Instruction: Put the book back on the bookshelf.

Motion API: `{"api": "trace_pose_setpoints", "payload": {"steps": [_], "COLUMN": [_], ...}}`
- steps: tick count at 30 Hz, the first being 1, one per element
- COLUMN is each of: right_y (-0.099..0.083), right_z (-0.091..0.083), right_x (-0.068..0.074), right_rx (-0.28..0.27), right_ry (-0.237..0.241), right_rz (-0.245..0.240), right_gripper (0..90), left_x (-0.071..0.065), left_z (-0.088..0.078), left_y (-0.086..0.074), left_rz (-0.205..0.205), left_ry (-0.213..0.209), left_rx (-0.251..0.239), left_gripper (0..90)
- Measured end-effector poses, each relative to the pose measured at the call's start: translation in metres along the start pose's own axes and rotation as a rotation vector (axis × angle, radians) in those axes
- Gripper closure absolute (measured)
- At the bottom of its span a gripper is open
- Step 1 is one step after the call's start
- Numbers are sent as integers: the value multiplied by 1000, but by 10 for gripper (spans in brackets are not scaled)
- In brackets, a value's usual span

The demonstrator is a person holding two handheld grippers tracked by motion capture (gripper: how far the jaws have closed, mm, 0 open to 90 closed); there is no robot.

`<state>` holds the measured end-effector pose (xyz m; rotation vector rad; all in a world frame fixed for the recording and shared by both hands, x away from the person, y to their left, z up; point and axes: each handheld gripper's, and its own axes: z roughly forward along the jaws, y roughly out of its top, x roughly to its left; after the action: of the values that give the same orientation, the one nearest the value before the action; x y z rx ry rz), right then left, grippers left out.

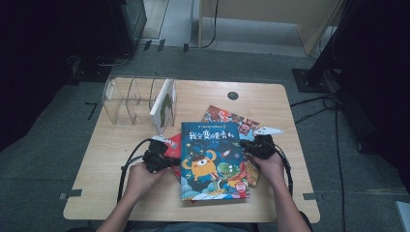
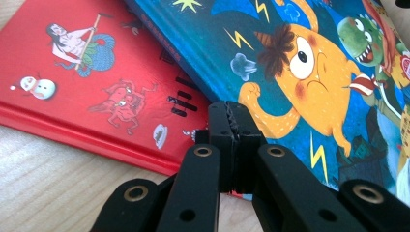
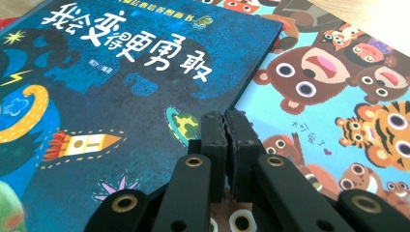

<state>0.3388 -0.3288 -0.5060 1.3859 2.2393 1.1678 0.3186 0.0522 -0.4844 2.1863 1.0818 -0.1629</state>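
Both tools are closed with nothing between their jaws. Left tool (image 1: 170, 161) lies low at the left edge of the blue picture book (image 1: 212, 160), and in the left gripper view its pressed-together jaws point at the seam where the blue book overlaps a red book (image 2: 96, 82). Right tool (image 1: 245, 144) sits at the blue book's right edge; in the right gripper view its shut jaws hover over the border between the blue cover and a pale animal-print book (image 3: 333, 111) lying under it. Blue book lies flat, face up, near the middle of the wooden counter (image 1: 111, 164), resting on top of the other two. Farther back on the left stands a clear divided rack (image 1: 128, 99) with one white book (image 1: 162, 107) upright in its right compartment.
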Motion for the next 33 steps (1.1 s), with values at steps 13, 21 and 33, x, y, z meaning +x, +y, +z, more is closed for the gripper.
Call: {"api": "trace_pose_setpoints", "payload": {"steps": [13, 21, 33], "right_y": [11, 20, 21], "right_z": [10, 19, 13], "right_x": [3, 4, 0], "right_rx": [12, 16, 32], "right_ry": [-38, -62, -79], "right_rz": [40, 15, 27], "right_gripper": [900, 900, 900], "left_x": [-17, -29, -41], "left_z": [1, 5, 12], "left_y": [-9, -12, -11], "left_rz": [9, 27, 57], "left_ry": [-10, -13, -2], "left_rx": [-6, -7, -13], "left_gripper": [900, 900, 900]}}
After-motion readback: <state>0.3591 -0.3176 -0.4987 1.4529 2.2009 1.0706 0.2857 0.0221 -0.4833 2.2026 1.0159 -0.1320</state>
